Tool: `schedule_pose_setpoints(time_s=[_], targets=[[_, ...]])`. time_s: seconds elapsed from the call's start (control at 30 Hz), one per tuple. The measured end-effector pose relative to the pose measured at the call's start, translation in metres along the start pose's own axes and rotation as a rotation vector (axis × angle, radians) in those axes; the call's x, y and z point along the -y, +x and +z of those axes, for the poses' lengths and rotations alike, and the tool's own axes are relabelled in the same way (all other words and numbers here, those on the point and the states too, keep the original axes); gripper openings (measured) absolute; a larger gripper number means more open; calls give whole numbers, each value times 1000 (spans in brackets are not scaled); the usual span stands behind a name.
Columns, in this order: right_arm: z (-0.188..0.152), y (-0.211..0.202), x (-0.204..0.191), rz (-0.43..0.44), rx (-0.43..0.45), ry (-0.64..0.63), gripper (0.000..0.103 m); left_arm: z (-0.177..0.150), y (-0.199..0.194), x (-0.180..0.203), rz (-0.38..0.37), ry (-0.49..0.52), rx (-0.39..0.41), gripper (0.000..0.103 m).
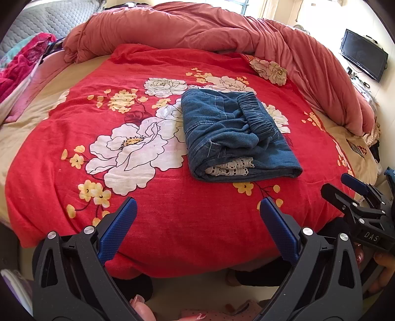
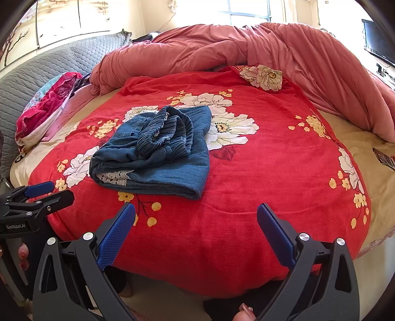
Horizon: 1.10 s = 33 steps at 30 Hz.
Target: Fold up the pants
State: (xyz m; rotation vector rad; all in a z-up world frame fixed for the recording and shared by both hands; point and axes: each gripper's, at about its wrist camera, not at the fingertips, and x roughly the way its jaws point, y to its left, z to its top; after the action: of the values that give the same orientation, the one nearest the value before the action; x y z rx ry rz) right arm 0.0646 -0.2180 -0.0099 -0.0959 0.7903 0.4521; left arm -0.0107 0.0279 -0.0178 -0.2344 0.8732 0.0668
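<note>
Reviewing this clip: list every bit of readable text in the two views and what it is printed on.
"DAS": on the right gripper body, left wrist view.
"GenRobot.AI": on the left gripper body, right wrist view.
Nothing readable on the pants, blanket or TV.

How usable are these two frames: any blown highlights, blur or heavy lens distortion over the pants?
Left wrist view: sharp on the folded pants, strong fisheye bowing of the red blanket, dark vignette corners, mild overexposure near the top. Right wrist view: window blown out, pants still crisp and evenly lit, same barrel curvature.
</note>
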Motion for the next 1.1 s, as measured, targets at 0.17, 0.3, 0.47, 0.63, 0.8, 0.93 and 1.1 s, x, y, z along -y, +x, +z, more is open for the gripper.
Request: schedule_pose_setpoints(time_s=[0.17,0.3,0.47,0.63,0.8,0.93,1.1], targets=[[0,1,-1,0,-2,-4,98,0,1,-1,5,2,-2,94],[0,1,-2,-3,-5,-3,98,0,1,0,1,1,-3,94],[0,3,-2,-6,-9,-4,98,-1,2,1,-4,6,-7,94],[1,6,-4,-10,-16,-4,98,0,4,0,-6,6,-15,94],[3,12,-2,-14,-28,-2,98,0,5,-8,-40,1,-21,94],[6,20,7,-31,-40,14,98,5,5,-18,10,-7,-20,94],[17,32,37,-87,-47,65,98,21,10,-49,51,-75,-18,94]])
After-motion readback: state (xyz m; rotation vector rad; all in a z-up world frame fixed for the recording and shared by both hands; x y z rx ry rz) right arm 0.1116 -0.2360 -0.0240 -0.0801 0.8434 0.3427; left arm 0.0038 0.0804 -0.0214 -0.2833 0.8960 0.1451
